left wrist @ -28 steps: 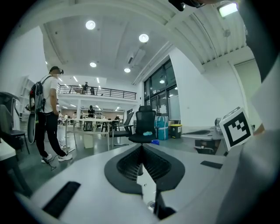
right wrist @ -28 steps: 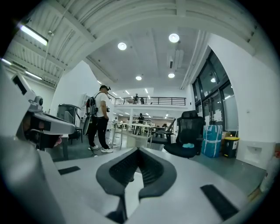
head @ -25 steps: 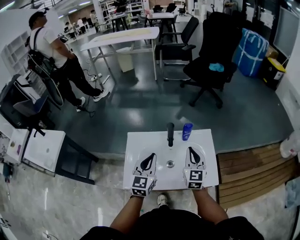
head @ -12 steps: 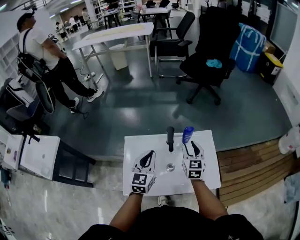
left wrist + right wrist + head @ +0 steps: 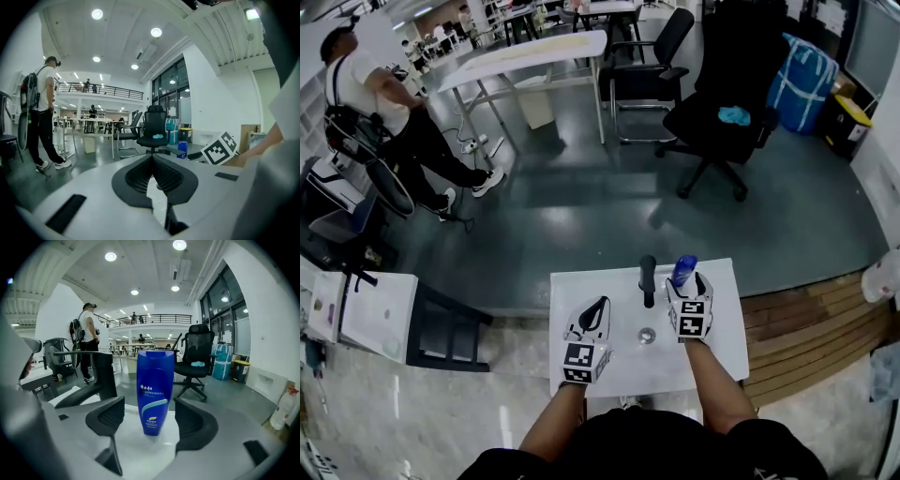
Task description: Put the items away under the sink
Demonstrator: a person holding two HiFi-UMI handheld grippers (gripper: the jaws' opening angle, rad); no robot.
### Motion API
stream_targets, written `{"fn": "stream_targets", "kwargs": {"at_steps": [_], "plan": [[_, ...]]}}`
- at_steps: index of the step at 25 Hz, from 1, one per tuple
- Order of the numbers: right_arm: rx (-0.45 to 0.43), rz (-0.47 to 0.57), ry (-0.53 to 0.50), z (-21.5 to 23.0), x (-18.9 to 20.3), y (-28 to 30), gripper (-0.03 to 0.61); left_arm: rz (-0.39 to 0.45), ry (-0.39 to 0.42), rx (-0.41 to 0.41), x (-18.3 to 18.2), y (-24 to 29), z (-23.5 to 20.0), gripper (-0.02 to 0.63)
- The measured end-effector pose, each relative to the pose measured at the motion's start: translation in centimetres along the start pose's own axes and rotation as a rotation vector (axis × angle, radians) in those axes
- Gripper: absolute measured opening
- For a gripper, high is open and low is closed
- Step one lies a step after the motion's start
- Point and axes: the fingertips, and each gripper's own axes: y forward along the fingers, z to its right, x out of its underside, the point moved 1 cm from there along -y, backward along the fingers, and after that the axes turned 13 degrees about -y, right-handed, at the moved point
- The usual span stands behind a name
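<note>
Right claw [image 5: 690,283]: jaws spread wide, they've just been opening. The blue bottle [image 5: 153,392] stands between them, but neither pad is on it; there's a gap on both sides, so no grip.

Bottle is upright, cap end down, on the back right of the white tabletop [image 5: 581,291] around the sink. It sits just right of the black faucet [image 5: 648,279]. In the head view its top shows just past my right claw's tips.

Left claw [image 5: 152,164]: jaws pressed together, tips meeting, nothing pinched. It hangs over the left part of the tabletop, well apart from the bottle, with the drain [image 5: 647,334] between the two claws.

Beyond the sink is open office floor with a black office chair [image 5: 722,112]. A person with a backpack [image 5: 375,103] stands far left.
</note>
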Motion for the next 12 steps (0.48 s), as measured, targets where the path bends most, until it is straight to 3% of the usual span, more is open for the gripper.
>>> {"fn": "stream_targets", "kwargs": {"at_steps": [8,10,12], "plan": [[0.04,-0.042,0.037,0.5,0.7,2.8,0.343,-0.025,0.004,-0.004,0.8,0.9,-0.9,0.015],[0.059,-0.043,0.048,0.7,0.5,2.8,0.289,-0.033,0.002,-0.004,1.0,1.0,-0.9,0.015],[0.064,-0.039,0.049,0.7,0.4,2.8,0.277,-0.037,0.001,-0.005,1.0,1.1,-0.7,0.015]]}}
